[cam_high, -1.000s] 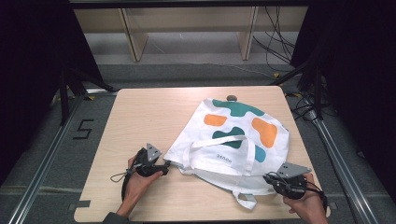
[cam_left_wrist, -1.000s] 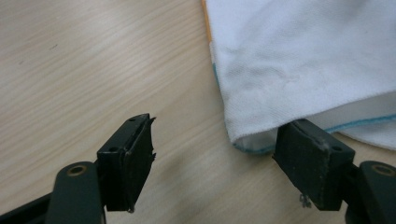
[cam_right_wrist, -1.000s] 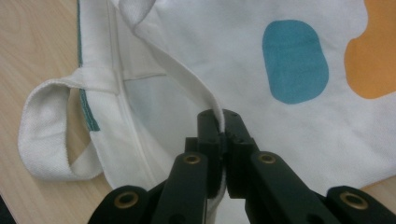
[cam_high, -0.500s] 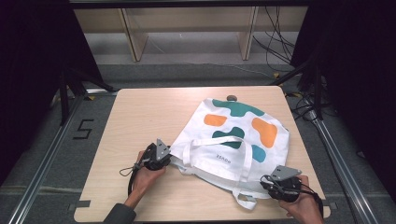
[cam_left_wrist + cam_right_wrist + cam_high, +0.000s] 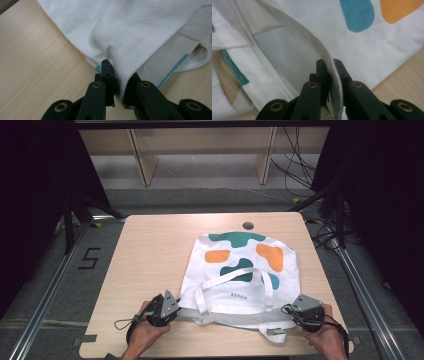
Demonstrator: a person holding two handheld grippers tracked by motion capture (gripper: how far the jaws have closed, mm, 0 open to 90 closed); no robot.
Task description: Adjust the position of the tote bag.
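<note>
The left gripper (image 5: 117, 82) pinches the near left corner of the bag (image 5: 240, 270), its jaws closed on a fold of white cloth. The right gripper (image 5: 331, 75) clamps the hem at the bag's open mouth, near the right corner. The bag lies flat on the table (image 5: 150, 245), right of centre, its mouth toward the person, one handle (image 5: 235, 276) looped over its printed face.

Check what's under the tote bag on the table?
Wooden table shows around the tote bag, which lies flat. Both grippers pinch its near edge. Anything beneath the fabric is covered; cannot tell.
</note>
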